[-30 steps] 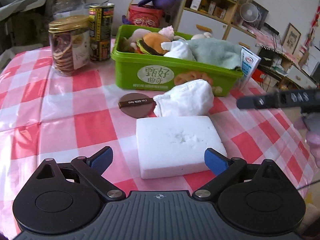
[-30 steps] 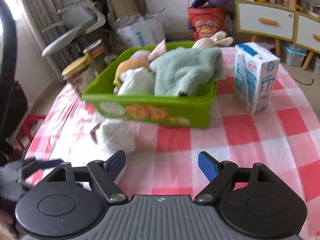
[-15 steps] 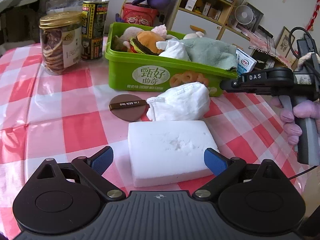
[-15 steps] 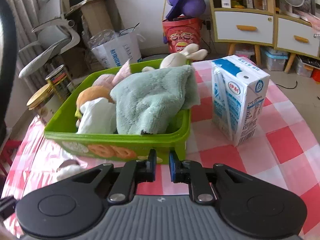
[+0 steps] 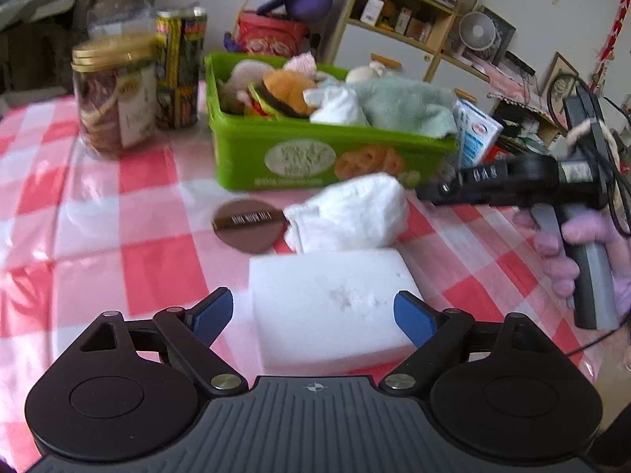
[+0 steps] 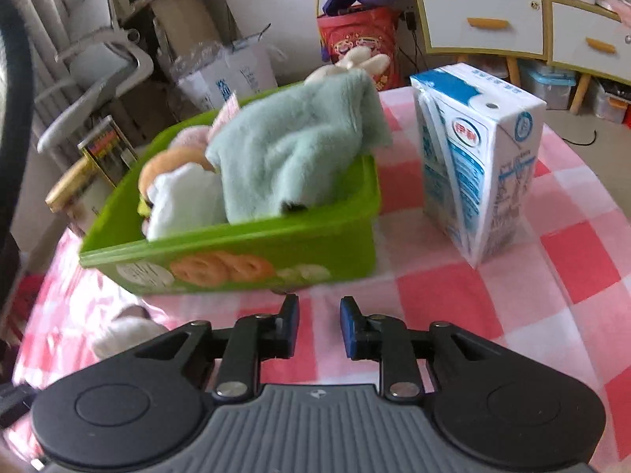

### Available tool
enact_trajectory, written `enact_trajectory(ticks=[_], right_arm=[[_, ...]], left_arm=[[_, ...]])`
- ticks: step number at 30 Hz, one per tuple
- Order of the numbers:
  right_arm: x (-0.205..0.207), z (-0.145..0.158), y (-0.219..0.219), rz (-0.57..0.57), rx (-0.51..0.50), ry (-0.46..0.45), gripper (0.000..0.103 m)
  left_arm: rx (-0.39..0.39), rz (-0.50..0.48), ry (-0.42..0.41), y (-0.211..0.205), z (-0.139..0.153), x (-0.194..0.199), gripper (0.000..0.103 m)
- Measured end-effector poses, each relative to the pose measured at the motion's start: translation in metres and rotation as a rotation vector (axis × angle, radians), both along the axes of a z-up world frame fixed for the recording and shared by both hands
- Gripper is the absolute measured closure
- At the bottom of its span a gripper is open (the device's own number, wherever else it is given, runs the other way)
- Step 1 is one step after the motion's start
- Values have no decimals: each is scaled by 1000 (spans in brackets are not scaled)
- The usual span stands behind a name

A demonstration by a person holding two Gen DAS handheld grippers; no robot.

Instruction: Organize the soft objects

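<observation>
From the left wrist view, the left gripper (image 5: 313, 311) sits at the bottom of the frame. Its blue tongs are wide, and they have just closed in a little. A white sponge block (image 5: 335, 307) lies flat on the red and white checked tablecloth (image 5: 98, 205) between the tongs, but they do not press on it. Just above the block, in the middle, lies a bunched white cloth (image 5: 351, 215). A flat brown round pad (image 5: 249, 224) lies beside the cloth on its left, touching it. Higher up is a green tub (image 5: 315, 157) full of soft things: a plush burger (image 5: 282, 94), a white cloth and a pale green towel (image 5: 406, 106). At the upper left stand a glass jar with a gold lid (image 5: 112, 98) and a tall tin can (image 5: 179, 73). On the right, a hand (image 5: 579, 252) holds the right gripper (image 5: 441, 193), whose tip is just beside the white cloth.

From the right wrist view, the right gripper (image 6: 319, 327) is at the bottom middle. Its tongs are narrow with a small gap and hold nothing; they have just opened a tiny bit. Above them is the green tub (image 6: 244, 252) with the pale green towel (image 6: 292, 149) hanging over its far edge. A blue and white milk carton (image 6: 477, 161) stands upright at the right, near the tub. The white cloth (image 6: 122, 335) shows blurry at the lower left.
</observation>
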State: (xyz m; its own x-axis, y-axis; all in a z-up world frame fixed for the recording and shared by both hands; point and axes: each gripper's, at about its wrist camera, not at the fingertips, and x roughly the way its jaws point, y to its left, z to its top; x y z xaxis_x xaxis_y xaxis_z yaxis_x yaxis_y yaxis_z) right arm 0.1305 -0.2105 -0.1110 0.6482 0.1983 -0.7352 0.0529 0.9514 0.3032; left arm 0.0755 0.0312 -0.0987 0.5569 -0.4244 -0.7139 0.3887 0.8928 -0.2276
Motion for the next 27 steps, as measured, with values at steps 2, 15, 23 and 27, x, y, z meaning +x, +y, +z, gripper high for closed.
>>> enact_trajectory(ticks=[2,15,23,27], right_arm=[[-2,3,-4,-2,9,-12,95],[-3,22,-20,-48,39,-80,94],[-4,18,-26,-48,54,-63,94],[-5,13,-26,-35,47,-45,94]], left_arm=[[22,25,-34,0,11,2,19],[-258,131,74,-48,19,70,42],[-509,370,242,-46,-1,100,65],[-583,468,295,-44,-5,106,67]])
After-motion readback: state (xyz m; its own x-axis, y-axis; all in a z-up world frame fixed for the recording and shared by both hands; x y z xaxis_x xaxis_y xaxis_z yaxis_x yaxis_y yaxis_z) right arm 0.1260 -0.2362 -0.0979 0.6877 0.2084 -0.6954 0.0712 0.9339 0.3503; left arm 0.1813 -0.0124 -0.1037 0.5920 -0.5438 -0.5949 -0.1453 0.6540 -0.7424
